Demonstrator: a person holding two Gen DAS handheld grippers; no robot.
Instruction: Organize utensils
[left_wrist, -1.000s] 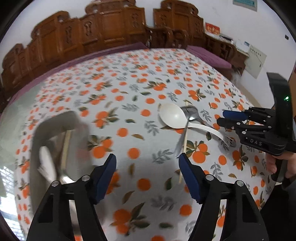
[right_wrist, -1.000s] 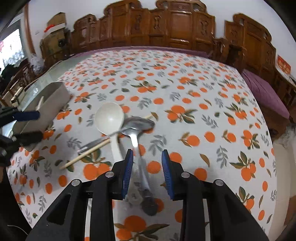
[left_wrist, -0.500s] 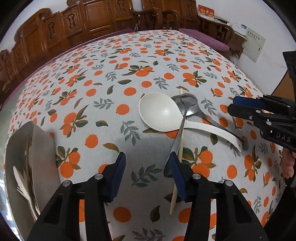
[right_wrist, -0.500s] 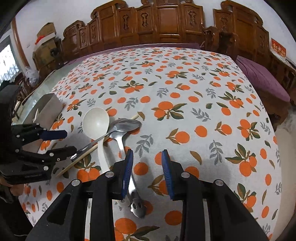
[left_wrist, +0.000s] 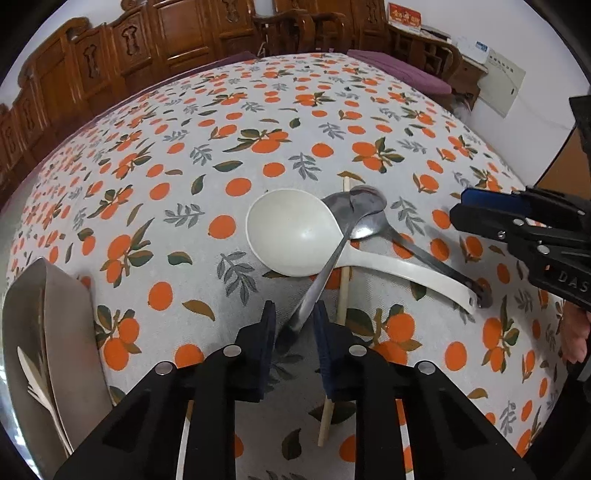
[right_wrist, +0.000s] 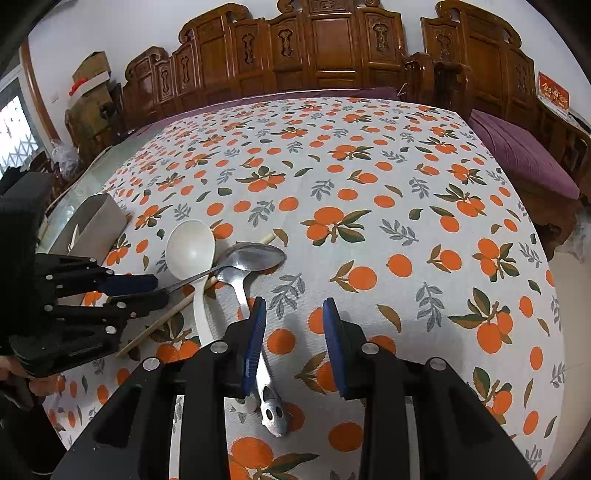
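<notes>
A white plastic ladle (left_wrist: 295, 232) (right_wrist: 190, 247), two steel spoons and a wooden chopstick (left_wrist: 343, 291) lie crossed on the orange-print tablecloth. My left gripper (left_wrist: 293, 321) has its jaws narrowed around the handle of the upper steel spoon (left_wrist: 325, 273) (right_wrist: 255, 256); the spoon still lies on the pile. In the right wrist view the left gripper (right_wrist: 147, 291) has that handle between its fingers. My right gripper (right_wrist: 291, 325) is open and empty, above the handle of the second steel spoon (right_wrist: 269, 402).
A steel tray (left_wrist: 70, 332) (right_wrist: 96, 221) holding several utensils stands at the table's left side. Carved wooden chairs (right_wrist: 332, 48) line the far edge. A purple cushioned bench (right_wrist: 524, 155) is at the right.
My left gripper moved from the tray toward the pile and narrowed its jaws around the upper spoon's handle. My right gripper drew back to the right and opened a little wider.
</notes>
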